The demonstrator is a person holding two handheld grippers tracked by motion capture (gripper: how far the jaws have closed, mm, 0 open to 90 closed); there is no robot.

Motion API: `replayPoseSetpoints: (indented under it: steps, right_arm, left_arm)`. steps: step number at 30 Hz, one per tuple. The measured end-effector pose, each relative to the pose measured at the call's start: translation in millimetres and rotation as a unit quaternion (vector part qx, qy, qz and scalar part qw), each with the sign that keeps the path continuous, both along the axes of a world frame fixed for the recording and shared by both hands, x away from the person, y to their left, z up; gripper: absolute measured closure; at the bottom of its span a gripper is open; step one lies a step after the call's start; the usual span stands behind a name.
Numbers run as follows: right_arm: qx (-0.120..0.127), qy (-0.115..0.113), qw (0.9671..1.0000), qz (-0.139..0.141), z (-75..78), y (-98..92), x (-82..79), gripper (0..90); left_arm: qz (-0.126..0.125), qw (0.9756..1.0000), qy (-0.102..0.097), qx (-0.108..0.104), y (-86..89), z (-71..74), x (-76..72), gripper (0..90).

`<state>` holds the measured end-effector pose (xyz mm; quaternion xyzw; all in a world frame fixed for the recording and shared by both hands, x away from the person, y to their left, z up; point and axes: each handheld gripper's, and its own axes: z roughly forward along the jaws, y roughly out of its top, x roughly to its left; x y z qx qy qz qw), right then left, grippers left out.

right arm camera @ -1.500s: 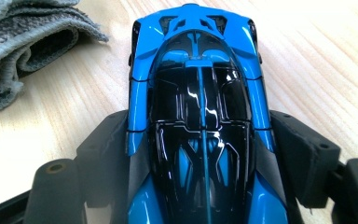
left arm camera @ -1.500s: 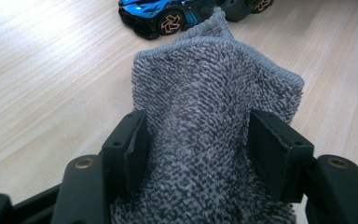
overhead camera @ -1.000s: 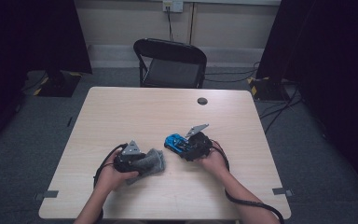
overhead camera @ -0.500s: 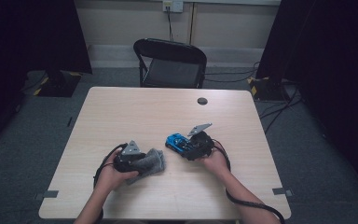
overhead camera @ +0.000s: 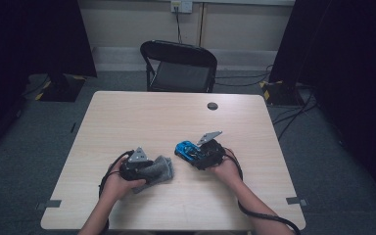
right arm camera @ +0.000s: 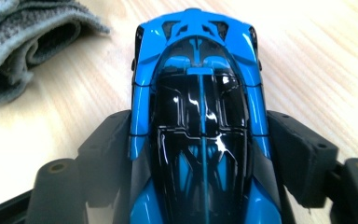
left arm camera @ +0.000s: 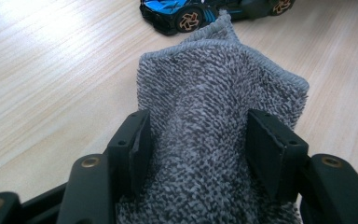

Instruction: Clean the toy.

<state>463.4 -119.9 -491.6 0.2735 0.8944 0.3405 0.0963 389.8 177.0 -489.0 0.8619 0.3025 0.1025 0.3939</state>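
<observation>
A folded grey cloth (left arm camera: pixel 214 107) lies bunched between the two black jaws of my left gripper (left arm camera: pixel 198 144), which is shut on it; in the high view the cloth (overhead camera: pixel 159 169) rests low over the table at the left. My right gripper (right arm camera: pixel 205 149) is shut on a blue and black toy car (right arm camera: pixel 200 116), its jaws pressed on the car's two sides. From above, the toy car (overhead camera: pixel 186 149) sits just left of the right gripper (overhead camera: pixel 200 152), a short gap from the cloth. The car's orange-spoked wheel (left arm camera: pixel 189 19) shows beyond the cloth.
The pale wooden table (overhead camera: pixel 142 117) stretches away bare behind both hands. A small dark round disc (overhead camera: pixel 212 105) sits near its far edge. A black folding chair (overhead camera: pixel 178 66) stands behind the table. Cables trail from both grippers toward the near edge.
</observation>
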Motion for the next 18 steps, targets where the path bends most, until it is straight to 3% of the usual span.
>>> replayPoseSetpoints:
  steps: [4, 8, 13, 15, 18]
  right_arm:
    - [-0.004, -0.017, 0.9999, 0.000, 0.3, 5.7, 2.0, 18.6]
    - [-0.013, -0.010, 0.9999, 0.007, -4.5, 14.0, 5.5, 15.6]
    - [-0.005, 0.001, 1.0000, -0.001, -5.3, 12.1, 7.9, 18.0]
    - [-0.010, 0.002, 0.9999, -0.001, -3.1, 11.0, 7.8, 26.0]
    - [-0.006, 0.000, 1.0000, 0.001, -2.6, 11.5, 5.5, 26.2]
  left_arm:
    - [0.000, 1.0000, 0.000, 0.001, -0.3, 0.2, -0.2, 41.2]
    - [-0.001, 1.0000, 0.002, 0.000, 0.0, -0.1, 0.2, 40.9]
    - [0.001, 1.0000, 0.003, -0.002, -0.5, -0.7, 0.4, 41.0]
    - [0.001, 1.0000, 0.002, -0.003, -1.1, -1.3, 0.4, 40.9]
    - [0.001, 1.0000, -0.002, 0.000, -1.2, -1.0, 0.3, 40.9]
